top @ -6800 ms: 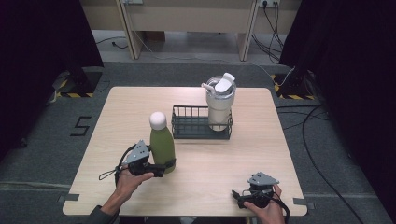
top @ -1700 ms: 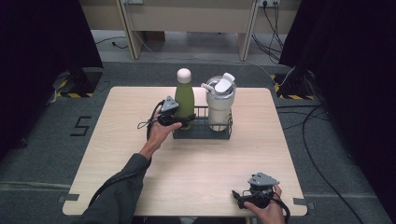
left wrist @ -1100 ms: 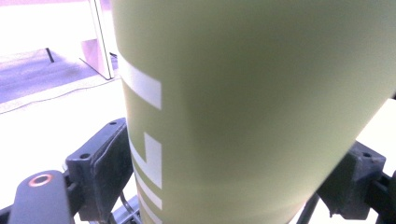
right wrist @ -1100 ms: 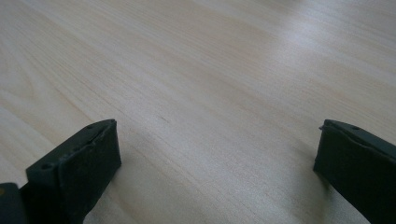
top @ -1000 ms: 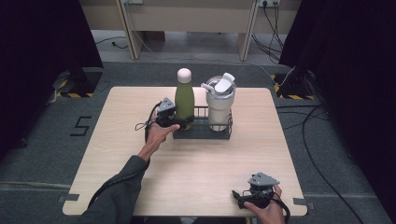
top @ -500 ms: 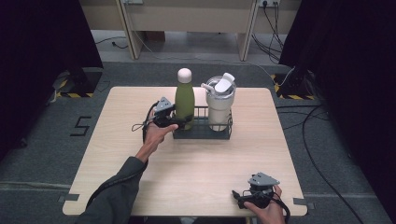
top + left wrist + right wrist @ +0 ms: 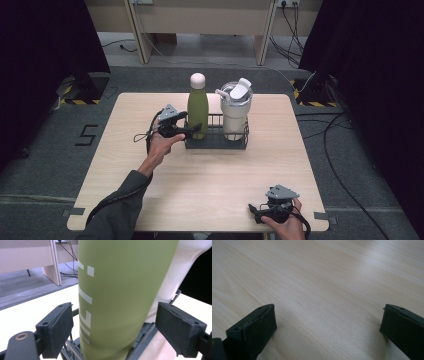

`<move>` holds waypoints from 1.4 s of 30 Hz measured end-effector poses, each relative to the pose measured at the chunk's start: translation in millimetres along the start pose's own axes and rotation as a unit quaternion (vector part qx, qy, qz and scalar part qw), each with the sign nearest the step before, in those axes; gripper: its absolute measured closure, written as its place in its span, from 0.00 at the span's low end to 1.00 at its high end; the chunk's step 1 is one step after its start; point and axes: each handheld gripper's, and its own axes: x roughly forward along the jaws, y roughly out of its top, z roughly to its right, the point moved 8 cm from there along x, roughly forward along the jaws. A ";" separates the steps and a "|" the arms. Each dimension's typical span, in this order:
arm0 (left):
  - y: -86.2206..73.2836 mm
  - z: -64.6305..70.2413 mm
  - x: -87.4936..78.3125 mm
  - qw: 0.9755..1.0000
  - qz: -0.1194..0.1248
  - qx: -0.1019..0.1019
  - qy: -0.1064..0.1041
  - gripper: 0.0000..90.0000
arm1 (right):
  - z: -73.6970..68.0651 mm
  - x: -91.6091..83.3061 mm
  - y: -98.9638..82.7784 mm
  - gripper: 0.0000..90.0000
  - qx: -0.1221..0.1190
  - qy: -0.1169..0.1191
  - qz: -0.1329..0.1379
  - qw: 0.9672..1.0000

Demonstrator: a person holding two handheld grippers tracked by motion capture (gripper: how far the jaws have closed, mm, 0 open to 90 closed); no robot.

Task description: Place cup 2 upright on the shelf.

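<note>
Wood-grain table carries all items; at its left-centre, the person's left hand holds the left gripper against the lower body of the green bottle; in the left gripper view the jaws stand wide apart, one pad on each side of the green bottle, with a visible gap between each pad and the bottle wall; nothing is clamped. The green bottle stands upright in the left compartment of the black wire rack; its pale rounded cap is on top; white lettering runs along its side in the left gripper view. Just right of it, in the right compartment of the same rack, stands the white tumbler, upright, with its lid spout raised; bottle and tumbler are just beside each other; whether they touch cannot be told. Well apart, at the near right edge of the table, the right hand holds the right gripper low over the surface; in the right gripper view its jaws are spread wide over bare wood; they hold nothing.
</note>
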 end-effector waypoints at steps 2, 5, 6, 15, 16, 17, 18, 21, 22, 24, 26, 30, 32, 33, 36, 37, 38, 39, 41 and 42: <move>-1.6 0.9 -2.9 1.000 -0.001 -0.002 -0.002 0.16 | 0.0 0.0 0.0 0.01 0.000 0.000 0.000 1.000; -3.8 1.9 -6.1 1.000 -0.003 -0.007 -0.006 0.16 | 0.2 0.1 0.0 0.01 -0.002 0.000 0.000 1.000; -4.4 1.9 -7.2 1.000 -0.004 -0.010 -0.007 0.16 | 0.2 0.1 0.0 0.01 -0.002 0.000 0.000 1.000; -4.9 0.4 -17.8 1.000 -0.006 -0.015 -0.008 0.16 | 0.2 0.1 0.0 0.01 -0.002 0.000 0.000 1.000; -5.0 0.3 -19.3 1.000 -0.005 -0.017 -0.009 0.16 | 0.1 0.0 -0.1 0.01 -0.001 0.000 0.000 1.000; -5.1 0.0 -20.6 1.000 -0.005 -0.018 -0.009 0.16 | 0.2 0.1 0.0 0.01 -0.002 0.000 0.000 1.000; -5.2 -0.1 -21.6 1.000 -0.005 -0.018 -0.009 0.16 | 0.2 0.1 0.0 0.01 -0.002 0.000 0.000 1.000; -5.3 0.0 -25.4 1.000 -0.005 -0.016 -0.011 0.16 | 0.2 0.1 0.0 0.01 -0.002 0.000 0.000 1.000; -5.5 0.3 -27.0 1.000 -0.005 -0.017 -0.012 0.16 | 0.2 0.1 0.0 0.01 -0.002 0.000 0.000 1.000; -6.3 0.5 -29.6 1.000 -0.006 -0.016 -0.015 0.16 | 0.2 0.1 0.0 0.01 -0.002 0.000 0.000 1.000; -7.2 0.8 -31.9 1.000 -0.007 -0.017 -0.016 0.16 | 0.3 0.1 0.0 0.01 -0.002 0.000 0.000 1.000; -9.8 1.1 -39.1 1.000 -0.006 -0.020 -0.018 0.16 | 0.1 0.0 -0.1 0.01 0.000 0.000 0.000 1.000; -11.7 1.6 -43.2 1.000 -0.006 -0.022 -0.020 0.16 | 0.1 0.0 -0.1 0.01 0.000 0.000 0.000 1.000; -12.6 1.6 -44.8 1.000 -0.007 -0.022 -0.020 0.16 | 0.3 0.1 0.0 0.01 -0.002 0.000 0.000 1.000; -15.7 1.0 -50.7 0.999 -0.007 -0.026 -0.020 0.16 | 0.2 0.0 0.0 0.01 -0.002 0.000 0.000 1.000; -16.5 1.0 -52.2 0.999 -0.007 -0.026 -0.020 0.16 | 0.2 0.1 0.0 0.01 -0.002 0.000 0.000 1.000; -17.5 1.1 -53.8 0.999 -0.007 -0.026 -0.019 0.16 | 0.1 0.0 0.0 0.01 0.000 0.000 0.000 1.000; -18.5 1.5 -54.9 0.999 -0.007 -0.026 -0.020 0.16 | 0.1 0.0 -0.1 0.01 0.000 0.000 0.000 1.000; -20.9 2.2 -56.9 0.999 -0.009 -0.027 -0.022 0.16 | 0.2 0.1 0.0 0.01 -0.002 0.000 0.000 1.000; -22.0 2.5 -57.6 0.999 -0.010 -0.026 -0.022 0.16 | 0.2 0.1 0.0 0.01 -0.002 0.000 0.000 1.000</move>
